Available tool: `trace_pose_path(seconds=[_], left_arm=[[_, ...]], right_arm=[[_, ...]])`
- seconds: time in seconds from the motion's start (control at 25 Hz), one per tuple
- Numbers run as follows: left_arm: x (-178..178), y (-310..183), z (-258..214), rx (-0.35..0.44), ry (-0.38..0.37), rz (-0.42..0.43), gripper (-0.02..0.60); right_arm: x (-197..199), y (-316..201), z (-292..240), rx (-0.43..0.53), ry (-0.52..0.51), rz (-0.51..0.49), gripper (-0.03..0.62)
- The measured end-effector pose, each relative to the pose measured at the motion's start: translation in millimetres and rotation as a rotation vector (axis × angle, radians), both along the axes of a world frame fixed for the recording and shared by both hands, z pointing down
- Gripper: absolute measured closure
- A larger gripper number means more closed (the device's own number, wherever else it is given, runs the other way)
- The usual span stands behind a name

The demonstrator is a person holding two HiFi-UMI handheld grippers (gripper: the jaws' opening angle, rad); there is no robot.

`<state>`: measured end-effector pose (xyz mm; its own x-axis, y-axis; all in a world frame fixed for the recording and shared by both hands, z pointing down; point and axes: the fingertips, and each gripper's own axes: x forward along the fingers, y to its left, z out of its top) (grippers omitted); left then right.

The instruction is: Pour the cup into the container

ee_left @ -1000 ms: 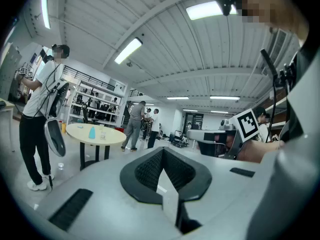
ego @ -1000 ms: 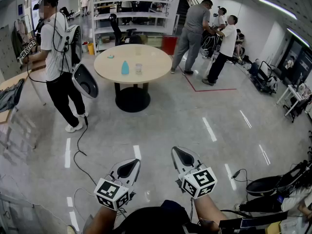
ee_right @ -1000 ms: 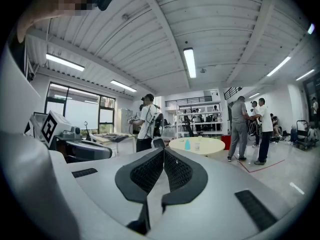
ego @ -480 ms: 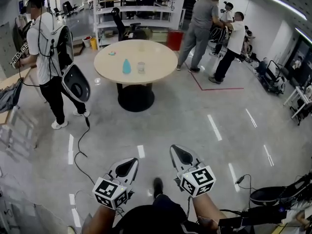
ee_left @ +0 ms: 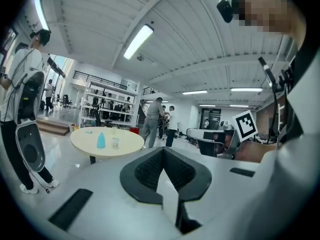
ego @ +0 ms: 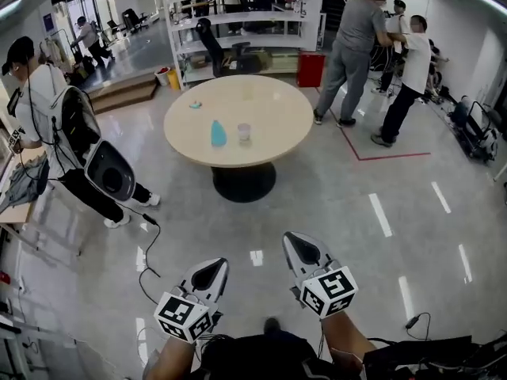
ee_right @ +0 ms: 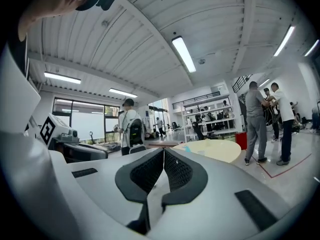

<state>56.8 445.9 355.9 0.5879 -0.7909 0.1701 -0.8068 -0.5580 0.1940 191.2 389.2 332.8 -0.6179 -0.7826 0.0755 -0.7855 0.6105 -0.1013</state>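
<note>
With my left gripper (ego: 208, 275) and right gripper (ego: 302, 250) both pressed together and empty, I judge the small clear cup (ego: 244, 131), just right of the blue container (ego: 218, 134) on the far round table (ego: 273, 113), light and crushable, best pinched gently mid-wall.

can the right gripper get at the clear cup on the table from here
Probably not yet: the right gripper, fingers shut and empty, is well short of the cup on the round table. Only bare floor lies between.
</note>
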Motion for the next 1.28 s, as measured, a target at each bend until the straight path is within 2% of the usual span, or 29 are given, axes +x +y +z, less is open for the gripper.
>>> trace_pose_path(seconds=[0.32,0.4,0.48,0.6,0.8,1.04,1.28], left_arm=[[-14.3,-107.2,10.8,-0.008,-0.016,-0.052,0.581],[-22.9,-138.7,13.8,0.024,-0.072,-0.029,0.581],[-29.1,-170.7,13.2,0.057,-0.116,0.035,0.581],[-44.6,-222.9,8.4,0.057,-0.075,0.100,0.581],[-74.8,-300.9,11.3,0.064,-0.049,0.126,0.581],[-96.6,-378.4,21.0,0.018,0.012,0.104,0.581],[-104.6,-512.4,33.6,0.017,-0.019,0.032,0.581]], right_arm=[[-14.2,-111.1,16.8,-0.021,-0.010,-0.057,0.588],[-26.7,-145.6,17.5,-0.002,-0.014,-0.048,0.588],[-40.0,-181.9,16.5,0.007,-0.019,-0.017,0.588],[-60.3,-231.6,11.1,0.005,0.000,0.017,0.588],[-84.8,-295.3,4.0,0.043,-0.035,0.049,0.587],[-94.4,-372.1,11.5,0.034,-0.026,0.062,0.586],[-89.6,-510.7,37.2,0.013,-0.047,0.031,0.586]])
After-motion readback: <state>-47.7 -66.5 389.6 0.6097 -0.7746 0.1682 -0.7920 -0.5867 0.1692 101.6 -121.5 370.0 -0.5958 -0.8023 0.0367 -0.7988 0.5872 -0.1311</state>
